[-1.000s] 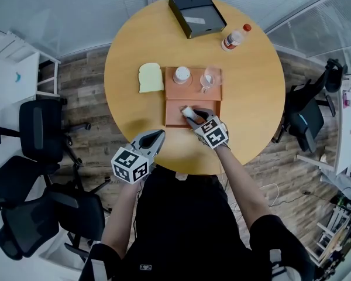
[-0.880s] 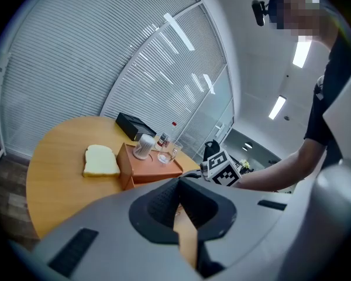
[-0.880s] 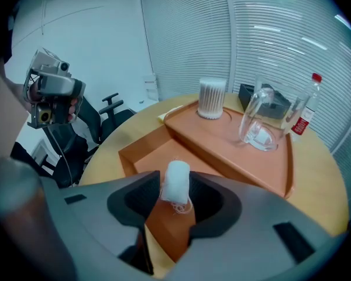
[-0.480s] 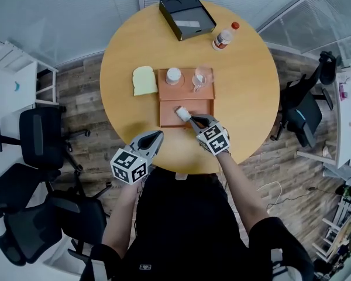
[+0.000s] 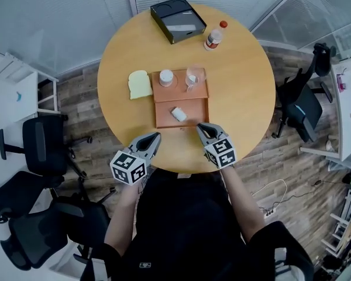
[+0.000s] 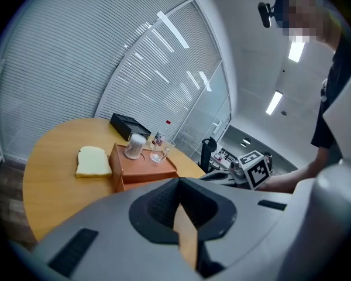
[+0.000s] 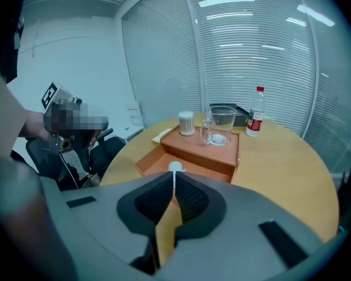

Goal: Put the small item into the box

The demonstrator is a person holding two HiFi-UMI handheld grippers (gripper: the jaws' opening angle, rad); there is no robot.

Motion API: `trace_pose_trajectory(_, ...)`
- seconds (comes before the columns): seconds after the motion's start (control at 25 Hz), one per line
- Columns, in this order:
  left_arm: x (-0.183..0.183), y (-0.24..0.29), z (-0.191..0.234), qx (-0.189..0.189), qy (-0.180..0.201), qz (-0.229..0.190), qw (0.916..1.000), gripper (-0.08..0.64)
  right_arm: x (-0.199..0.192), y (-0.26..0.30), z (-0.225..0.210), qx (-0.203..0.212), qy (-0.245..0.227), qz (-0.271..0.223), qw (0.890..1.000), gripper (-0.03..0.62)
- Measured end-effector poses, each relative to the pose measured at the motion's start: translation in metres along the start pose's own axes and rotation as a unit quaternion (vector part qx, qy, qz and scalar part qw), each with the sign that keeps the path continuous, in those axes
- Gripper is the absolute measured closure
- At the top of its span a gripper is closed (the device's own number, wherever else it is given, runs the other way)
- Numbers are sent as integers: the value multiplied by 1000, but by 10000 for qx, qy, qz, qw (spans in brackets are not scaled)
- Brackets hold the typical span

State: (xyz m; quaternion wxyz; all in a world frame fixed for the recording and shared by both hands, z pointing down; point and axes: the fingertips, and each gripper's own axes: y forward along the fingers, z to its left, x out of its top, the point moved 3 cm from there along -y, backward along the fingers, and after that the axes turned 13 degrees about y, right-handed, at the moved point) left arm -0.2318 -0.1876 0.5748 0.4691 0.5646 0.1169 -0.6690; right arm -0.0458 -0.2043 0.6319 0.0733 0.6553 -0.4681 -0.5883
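The small white item [image 5: 178, 114] lies in the lower compartment of the orange box [image 5: 196, 113] at the middle of the round table. My right gripper [image 5: 200, 127] is just behind the box's near wall, apart from the item. Its jaws have just been closing with nothing between them and now stand shut. In the right gripper view the item [image 7: 175, 167] shows just past the shut tips [image 7: 174, 192]. My left gripper [image 5: 157, 136] hovers near the table's front edge, shut and empty; its own view shows the box [image 6: 141, 167] ahead.
On the box's upper tier stand a white jar [image 5: 166, 78] and a glass mug [image 5: 193, 78]. A bread slice [image 5: 140, 84] lies to the box's left. A bottle [image 5: 213, 37] and a black case [image 5: 174, 19] sit at the far edge. Office chairs [image 5: 44, 145] ring the table.
My right gripper has pulled back and up from the box toward the near edge, its jaws have closed, and the white item stays in the lower compartment. The left gripper has hardly moved.
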Motion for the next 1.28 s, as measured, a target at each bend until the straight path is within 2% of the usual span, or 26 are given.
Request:
trace_pose_trajectory(0.32, 5, 11, -13, -115, 147, 59, 9998, 554, 8, -21, -10, -67, 63, -342, 9994, 581)
trace_pose_trajectory(0.6, 5, 17, -29, -206, 204, 94, 9995, 554, 8, -36, -13, -53, 116, -425, 9990, 581)
trace_pose_trajectory(1.08, 4, 17, -35, -202, 259, 110, 9994, 554, 2, -41, -16, -184, -111, -411, 9989, 580)
trace_pose_trajectory(1.28, 6, 21, -35, -228, 290, 105, 9993, 554, 3, -42, -14, -227, -367, -498, 9978, 580)
